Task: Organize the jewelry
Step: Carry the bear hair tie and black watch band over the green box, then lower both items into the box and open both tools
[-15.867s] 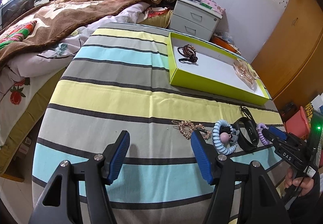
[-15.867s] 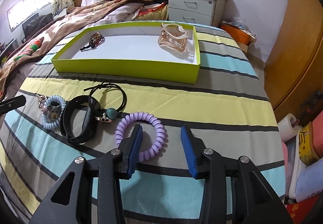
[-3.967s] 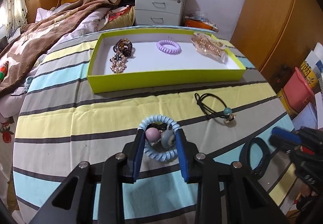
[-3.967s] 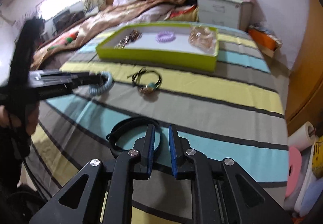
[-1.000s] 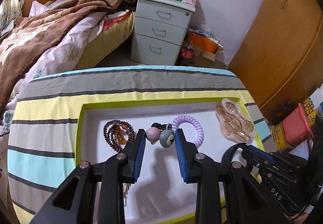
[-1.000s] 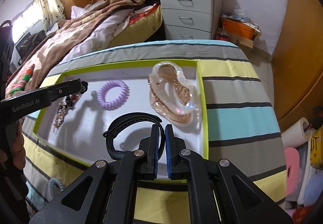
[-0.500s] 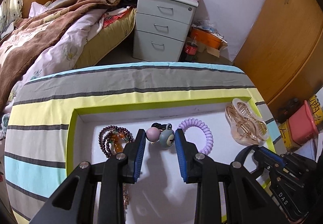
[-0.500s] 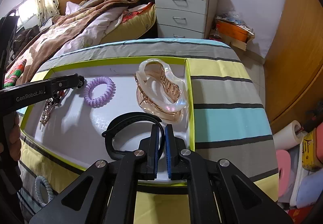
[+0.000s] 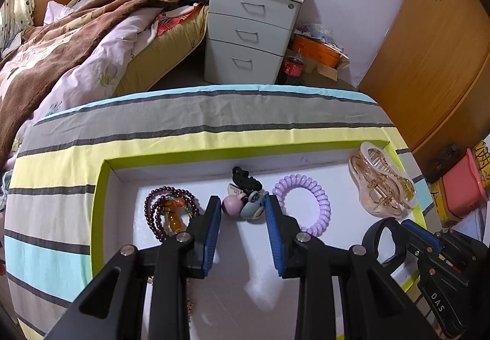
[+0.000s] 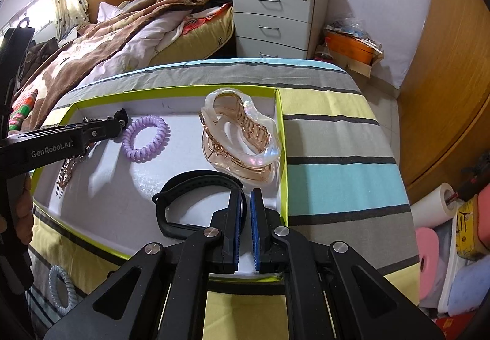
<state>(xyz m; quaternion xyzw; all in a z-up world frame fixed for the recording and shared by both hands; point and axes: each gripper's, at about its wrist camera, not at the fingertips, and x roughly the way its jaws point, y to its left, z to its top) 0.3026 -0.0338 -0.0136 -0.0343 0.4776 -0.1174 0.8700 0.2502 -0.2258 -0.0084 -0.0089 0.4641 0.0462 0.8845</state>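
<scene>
My left gripper [image 9: 243, 209] is shut on a black hair tie with a pink bead and a grey charm [image 9: 245, 205], held low over the green tray's [image 9: 101, 187] white floor. My right gripper [image 10: 248, 202] is shut on a black wristband [image 10: 196, 183] over the tray's near right part [image 10: 282, 137]. In the tray lie a dark bead bracelet [image 9: 165, 211], a purple coil tie [image 9: 309, 208] [image 10: 145, 137], a clear amber hair claw [image 9: 382, 187] [image 10: 239, 137] and a gold chain piece [image 10: 65, 171].
A blue coil hair tie [image 10: 61, 288] lies on the striped cloth in front of the tray. Beyond the table are a bed [image 9: 61, 43], a white drawer cabinet [image 9: 251, 33] and wooden wardrobe doors [image 9: 438, 49]. Boxes and rolls stand at the right [image 10: 453, 232].
Both grippers have moved a little forward and lower over the tray, each still holding its item. The black tie's loop now rests by the tray's far wall.
</scene>
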